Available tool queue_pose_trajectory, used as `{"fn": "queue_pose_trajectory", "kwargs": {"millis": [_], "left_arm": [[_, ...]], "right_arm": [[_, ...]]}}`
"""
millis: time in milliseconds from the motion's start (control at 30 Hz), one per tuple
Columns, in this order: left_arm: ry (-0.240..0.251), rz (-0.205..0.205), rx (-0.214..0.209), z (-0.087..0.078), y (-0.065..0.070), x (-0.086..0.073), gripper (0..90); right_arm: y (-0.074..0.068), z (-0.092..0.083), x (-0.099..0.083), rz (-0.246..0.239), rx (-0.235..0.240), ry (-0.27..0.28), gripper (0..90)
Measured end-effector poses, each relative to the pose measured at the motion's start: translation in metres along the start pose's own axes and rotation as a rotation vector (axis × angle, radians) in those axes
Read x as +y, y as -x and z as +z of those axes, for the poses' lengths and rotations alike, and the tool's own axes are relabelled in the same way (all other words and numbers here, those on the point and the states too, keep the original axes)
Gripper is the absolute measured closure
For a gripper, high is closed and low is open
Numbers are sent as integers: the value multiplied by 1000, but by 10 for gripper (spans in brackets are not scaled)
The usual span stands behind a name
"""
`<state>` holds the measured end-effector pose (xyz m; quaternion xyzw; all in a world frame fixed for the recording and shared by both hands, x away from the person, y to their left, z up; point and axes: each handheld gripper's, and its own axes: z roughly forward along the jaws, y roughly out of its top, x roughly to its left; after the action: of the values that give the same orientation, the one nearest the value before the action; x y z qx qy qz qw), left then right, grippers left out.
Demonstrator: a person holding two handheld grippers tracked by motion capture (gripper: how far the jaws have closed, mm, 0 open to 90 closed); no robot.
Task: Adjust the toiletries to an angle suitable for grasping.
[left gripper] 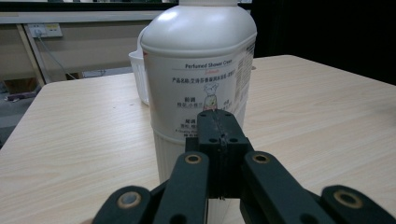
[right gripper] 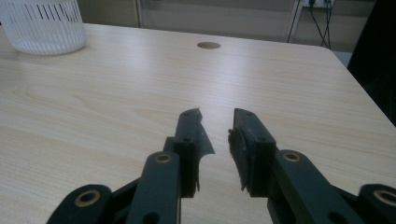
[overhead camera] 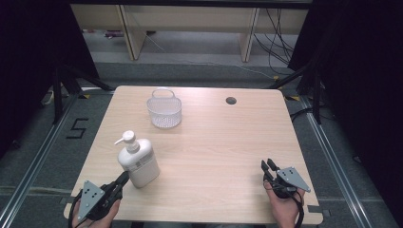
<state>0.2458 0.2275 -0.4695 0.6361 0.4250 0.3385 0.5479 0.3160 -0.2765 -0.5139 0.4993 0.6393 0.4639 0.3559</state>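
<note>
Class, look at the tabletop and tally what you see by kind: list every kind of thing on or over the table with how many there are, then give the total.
White pump bottle: 1
White slatted basket: 1
Hand-held black tongs: 2, the left tongs and the right tongs
Total: 4

White pump bottle [overhead camera: 138,161], white label with small black print and a touch of red lettering, lower body finely ribbed. White basket [overhead camera: 164,110], translucent-looking, thin vertical slat pattern. Pale wood-grain table [overhead camera: 214,142], light beige with fine streaks, one dark round hole [overhead camera: 231,100]. Black left gripper [overhead camera: 124,177], brass-coloured rivets, grey plate on top. Black right gripper [overhead camera: 267,165], same brass rivets, grey plate. Grey carpeted floor [overhead camera: 47,142], black "5" marking [overhead camera: 77,128].
</note>
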Motion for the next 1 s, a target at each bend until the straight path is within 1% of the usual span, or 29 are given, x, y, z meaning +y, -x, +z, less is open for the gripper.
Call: {"fn": "queue_pose_trajectory", "kwargs": {"millis": [33, 67, 100, 200, 233, 267, 300, 433, 500, 600, 633, 733, 767, 800, 867, 900, 933, 967, 1000], "left_arm": [[9, 3, -9, 2, 0, 0, 894], [4, -1, -7, 3, 1, 1, 894], [4, 1, -12, 5, 2, 1, 894], [1, -4, -8, 6, 2, 1, 894], [-3, 0, -5, 7, 0, 1, 894], [-3, 0, -5, 7, 0, 1, 894], [7, 1, -8, 8, -1, 0, 894], [1, 5, 0, 9, -4, 1, 894], [-14, -5, 14, 10, -8, 2, 894], [-15, -6, 24, 11, -10, 2, 894], [-17, -13, 30, 12, -12, 2, 894], [-5, -14, 28, 14, -14, 1, 894], [-19, -16, 36, 14, -14, 2, 894], [-22, -13, 37, 14, -16, 2, 894], [-23, -20, 37, 16, -17, 2, 894], [-26, -18, 40, 16, -18, 2, 894], [-15, -25, 31, 18, -19, 1, 894], [-28, -36, 40, 18, -20, 1, 894], [-29, -37, 41, 19, -21, 1, 894]], "right_arm": [[0, -1, 0, -1, -5, -12, 719], [0, 0, 0, 2, 5, 5, 717], [1, -1, 1, -17, -6, -11, 716], [2, 0, 1, -14, 0, -14, 714], [2, 1, 0, -13, 0, 7, 713], [2, 1, 0, -13, 0, 7, 713], [2, 1, 0, -21, -3, 7, 712], [2, 1, 0, -14, 2, 4, 711], [1, 1, 0, -13, 2, 4, 711], [1, 1, 0, -10, 4, 2, 710], [2, 1, 0, -27, 9, 7, 709], [2, 1, 0, -22, 8, 4, 709], [2, 1, 0, -26, 13, 6, 708], [2, 1, 0, -26, 7, 6, 708], [1, 1, 0, -22, 9, 5, 707], [1, 0, 1, -25, 7, -14, 707], [1, 1, 1, -25, 10, 2, 707], [1, 1, 1, -25, 10, 2, 706], [1, 1, 1, -24, 10, 2, 706]]}}
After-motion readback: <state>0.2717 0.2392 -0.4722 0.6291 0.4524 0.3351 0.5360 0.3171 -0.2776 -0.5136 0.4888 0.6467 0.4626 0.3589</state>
